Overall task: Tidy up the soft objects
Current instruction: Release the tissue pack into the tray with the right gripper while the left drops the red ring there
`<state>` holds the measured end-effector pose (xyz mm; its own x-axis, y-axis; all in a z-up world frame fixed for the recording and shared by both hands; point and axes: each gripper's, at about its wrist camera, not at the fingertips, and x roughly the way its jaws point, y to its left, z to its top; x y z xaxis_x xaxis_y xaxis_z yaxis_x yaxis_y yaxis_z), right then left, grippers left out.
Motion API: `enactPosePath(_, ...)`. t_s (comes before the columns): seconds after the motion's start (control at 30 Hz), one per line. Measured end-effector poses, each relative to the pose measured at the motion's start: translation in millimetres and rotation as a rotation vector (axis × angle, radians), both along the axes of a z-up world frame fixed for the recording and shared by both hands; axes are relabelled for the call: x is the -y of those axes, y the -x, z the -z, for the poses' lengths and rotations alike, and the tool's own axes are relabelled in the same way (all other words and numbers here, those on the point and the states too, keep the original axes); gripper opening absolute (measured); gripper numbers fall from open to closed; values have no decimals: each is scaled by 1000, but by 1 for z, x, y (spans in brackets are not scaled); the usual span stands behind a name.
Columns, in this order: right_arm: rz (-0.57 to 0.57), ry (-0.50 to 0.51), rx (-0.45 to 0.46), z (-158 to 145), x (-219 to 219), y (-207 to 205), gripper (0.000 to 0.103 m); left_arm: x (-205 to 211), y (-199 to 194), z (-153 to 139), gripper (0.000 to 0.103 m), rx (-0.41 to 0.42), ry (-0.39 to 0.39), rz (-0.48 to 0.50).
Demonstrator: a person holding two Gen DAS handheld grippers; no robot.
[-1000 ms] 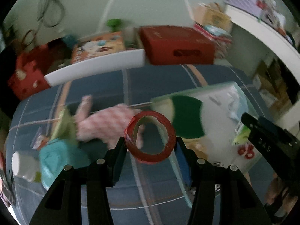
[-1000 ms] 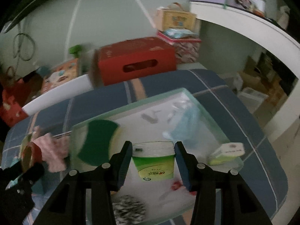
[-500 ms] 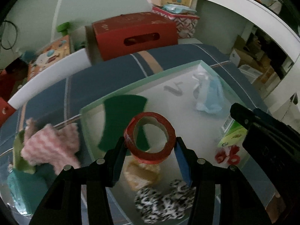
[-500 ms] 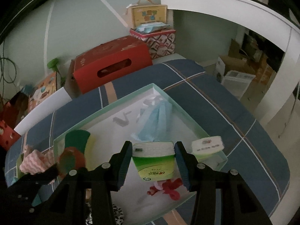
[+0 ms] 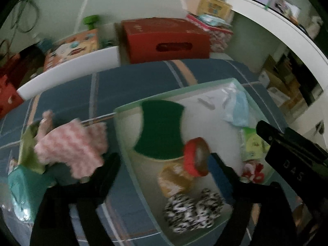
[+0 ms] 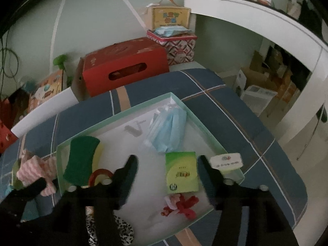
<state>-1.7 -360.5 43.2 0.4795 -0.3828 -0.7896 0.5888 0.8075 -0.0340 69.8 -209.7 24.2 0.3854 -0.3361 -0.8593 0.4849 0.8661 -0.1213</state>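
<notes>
My left gripper (image 5: 163,160) hangs over the near left part of the pale green tray (image 5: 127,143), and its jaws are opening. The red tape roll (image 5: 195,156) is loose between them, tilted beside the right finger (image 5: 220,164). My right gripper (image 6: 167,162) is over the tray's near right, and its jaws are opening too. The green tissue pack (image 6: 182,174) lies flat on the tray floor between its fingers, not pressed. A green sponge (image 6: 82,157), blue masks (image 6: 168,129), a red bow (image 6: 180,205) and a leopard scrunchie (image 5: 192,211) also lie in the tray. A pink striped cloth (image 5: 71,149) lies outside it on the left.
The tray sits on a blue plaid cover (image 6: 235,110). A white tissue pack (image 6: 225,161) rests on the tray's right rim. A teal item (image 5: 22,188) lies by the pink cloth. A red box (image 6: 125,67) and cartons stand behind, with a white desk (image 6: 256,16) to the right.
Both grippers have gone from shut to open. The tape roll has come free and tipped toward the left gripper's right finger. The tissue pack now lies on the tray floor.
</notes>
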Motion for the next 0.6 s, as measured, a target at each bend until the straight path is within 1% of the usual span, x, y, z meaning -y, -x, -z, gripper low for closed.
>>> enactPosePath(0.17, -66, -1, 12, -6, -19, -8, 77, -37, -11, -3, 95, -26, 10, -115)
enactPosePath(0.27, -103, 2, 17, -8, -30, -12, 77, -60, -16, -13, 95, -13, 14, -181)
enactPosePath(0.37, -130, 3, 23, -10, -40, -14, 77, -80, -18, -21, 95, -10, 20, -224)
enactPosePath(0.47, -159, -16, 39, -13, -50, -16, 77, -101, -19, -28, 95, -10, 37, -271)
enactPosePath(0.6, -204, -41, 64, -18, -64, -17, 77, -137, -18, -42, 95, 21, 63, -356)
